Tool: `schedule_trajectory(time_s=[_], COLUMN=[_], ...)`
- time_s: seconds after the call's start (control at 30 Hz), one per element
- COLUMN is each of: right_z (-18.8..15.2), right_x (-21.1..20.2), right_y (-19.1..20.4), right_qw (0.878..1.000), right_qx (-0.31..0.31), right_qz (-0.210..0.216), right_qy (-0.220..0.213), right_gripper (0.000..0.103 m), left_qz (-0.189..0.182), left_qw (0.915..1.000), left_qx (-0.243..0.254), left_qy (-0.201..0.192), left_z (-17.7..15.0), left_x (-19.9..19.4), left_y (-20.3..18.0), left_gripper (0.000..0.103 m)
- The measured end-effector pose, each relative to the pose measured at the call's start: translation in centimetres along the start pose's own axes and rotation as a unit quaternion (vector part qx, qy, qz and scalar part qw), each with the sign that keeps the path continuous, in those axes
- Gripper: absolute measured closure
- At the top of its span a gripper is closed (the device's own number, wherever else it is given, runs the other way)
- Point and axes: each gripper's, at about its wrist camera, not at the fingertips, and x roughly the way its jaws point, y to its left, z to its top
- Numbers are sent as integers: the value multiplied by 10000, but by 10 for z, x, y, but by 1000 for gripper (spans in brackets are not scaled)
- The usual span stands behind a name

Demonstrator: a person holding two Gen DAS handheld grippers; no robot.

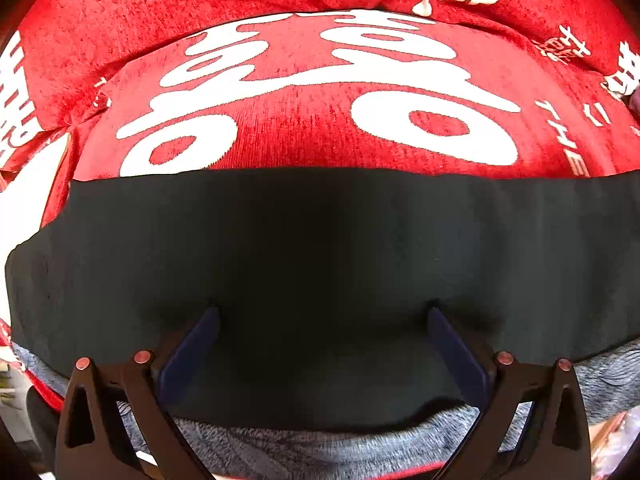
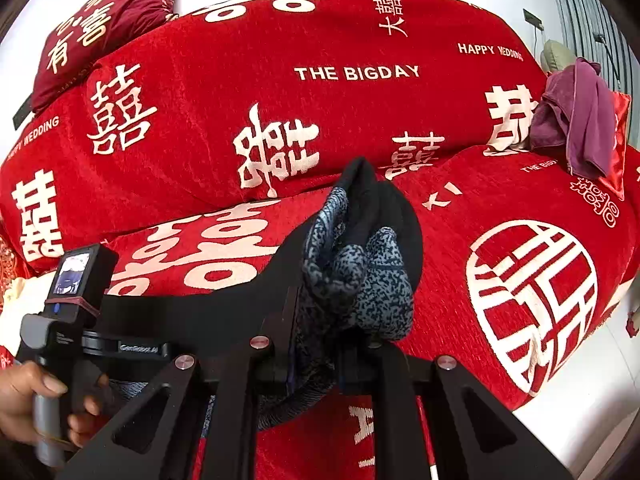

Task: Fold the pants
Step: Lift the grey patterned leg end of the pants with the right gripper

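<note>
The pants (image 1: 320, 240) are black outside with a grey fleece lining (image 1: 320, 446). In the left wrist view they stretch as a flat band across a red sofa cover (image 1: 312, 120). My left gripper (image 1: 323, 316) is open, its blue fingers (image 1: 192, 352) spread wide over the black cloth. In the right wrist view my right gripper (image 2: 340, 280) is shut on a bunched end of the pants (image 2: 360, 264), lifted above the sofa seat (image 2: 460, 216). Its fingertips are hidden in the cloth.
The red cover with white characters drapes the sofa back (image 2: 280, 80). A dark red cushion (image 2: 104, 28) lies at the back left. A purple cloth (image 2: 572, 120) lies on the right end. The left gripper's handle with a small screen (image 2: 76, 276) is held in a hand at the lower left.
</note>
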Motion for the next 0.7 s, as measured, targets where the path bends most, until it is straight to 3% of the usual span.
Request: schedule_trajectory(time_s=[0.07, 0.13, 0.17, 0.23, 0.33, 0.43, 0.53, 0.63, 0.7], right_z=[0, 0, 0, 1, 3, 3, 1, 0, -2], right_x=[-6, -10, -10, -10, -11, -12, -10, -10, -10], right_y=[5, 10, 13, 18, 24, 26, 24, 20, 19], right_qw=[9999, 9997, 9997, 9996, 9993, 9993, 9995, 9995, 9996], right_qx=[-114, -204, -224, -273, -341, -346, -266, -200, -175], right_qz=[-56, -68, -87, -117, -139, -159, -169, -206, -212], right_qy=[-37, -63, -52, -20, -19, 14, 82, 96, 109], right_gripper=[88, 88, 88, 88, 88, 88, 88, 88, 88], left_qz=[-371, -303, -262, -69, -288, -11, 237, -21, 178], left_qw=[9987, 9979, 9981, 9994, 9983, 9991, 9990, 9993, 9988], left_qx=[-358, -575, -537, -345, -472, -169, -54, -90, 175], left_qy=[-49, -13, 166, 25, 155, 390, 388, 363, 422], left_z=[1, 3, 6, 11, 30, 42, 36, 17, 4], left_x=[-7, -3, 7, 8, 5, 17, 10, -3, 10], left_y=[15, 24, 23, 15, 12, -3, -10, -13, -24], left_gripper=[0, 0, 0, 0, 0, 0, 0, 0, 0])
